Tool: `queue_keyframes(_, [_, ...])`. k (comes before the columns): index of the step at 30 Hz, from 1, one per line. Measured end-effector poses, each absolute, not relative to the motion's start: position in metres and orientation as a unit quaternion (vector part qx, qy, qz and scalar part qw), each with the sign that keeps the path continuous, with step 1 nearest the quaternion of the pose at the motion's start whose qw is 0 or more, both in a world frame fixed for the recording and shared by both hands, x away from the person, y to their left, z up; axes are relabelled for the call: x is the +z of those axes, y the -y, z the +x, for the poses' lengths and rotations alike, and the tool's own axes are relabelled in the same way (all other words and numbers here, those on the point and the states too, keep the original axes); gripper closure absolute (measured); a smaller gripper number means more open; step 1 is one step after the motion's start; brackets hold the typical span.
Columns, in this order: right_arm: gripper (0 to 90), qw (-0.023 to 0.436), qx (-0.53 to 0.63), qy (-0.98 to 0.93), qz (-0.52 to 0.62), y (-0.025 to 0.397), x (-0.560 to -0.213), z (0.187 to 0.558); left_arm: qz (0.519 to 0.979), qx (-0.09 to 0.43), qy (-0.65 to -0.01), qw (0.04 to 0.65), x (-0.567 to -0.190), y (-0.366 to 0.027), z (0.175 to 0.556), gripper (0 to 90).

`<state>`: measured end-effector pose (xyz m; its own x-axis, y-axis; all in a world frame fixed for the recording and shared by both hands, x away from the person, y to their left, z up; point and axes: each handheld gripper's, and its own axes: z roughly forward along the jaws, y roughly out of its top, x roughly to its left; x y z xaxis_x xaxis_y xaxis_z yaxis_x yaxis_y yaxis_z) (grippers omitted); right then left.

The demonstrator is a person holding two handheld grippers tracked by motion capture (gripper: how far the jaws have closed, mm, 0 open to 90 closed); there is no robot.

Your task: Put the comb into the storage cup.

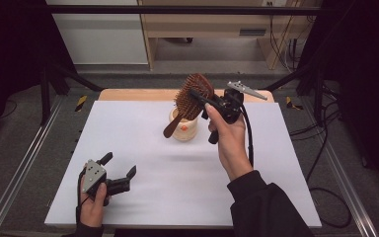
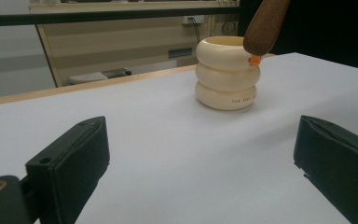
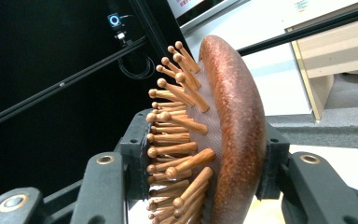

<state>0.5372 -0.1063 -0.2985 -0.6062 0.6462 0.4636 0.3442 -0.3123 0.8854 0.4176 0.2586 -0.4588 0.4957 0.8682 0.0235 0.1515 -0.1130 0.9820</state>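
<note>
My right tool (image 1: 200, 97), clamped on the wooden hairbrush (image 1: 193, 96), should lower its handle straight into the cream holder (image 1: 184, 129), while my left tool (image 1: 120, 168) rests wide open and empty.

The hairbrush (image 3: 223, 135) handle runs off the bottom edge of the right gripper view; small lettering on the cream holder (image 2: 227, 74) is unreadable.

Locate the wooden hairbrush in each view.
High view: hairbrush top centre, head in the right claw, handle slanting down past the cream holder.
Left gripper view: handle tip top right, beside the holder.
Right gripper view: head centre, clamped.
Shared landmark: the white table.
</note>
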Motion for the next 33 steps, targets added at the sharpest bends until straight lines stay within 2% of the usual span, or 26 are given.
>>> queue_keyframes(33, [50.1, 0.127, 0.683, -0.567, 0.443, 0.099, -0.288, 0.557, 0.673, 0.331, -0.376, 0.543, -0.459, -0.256, 0.418, 1.8])
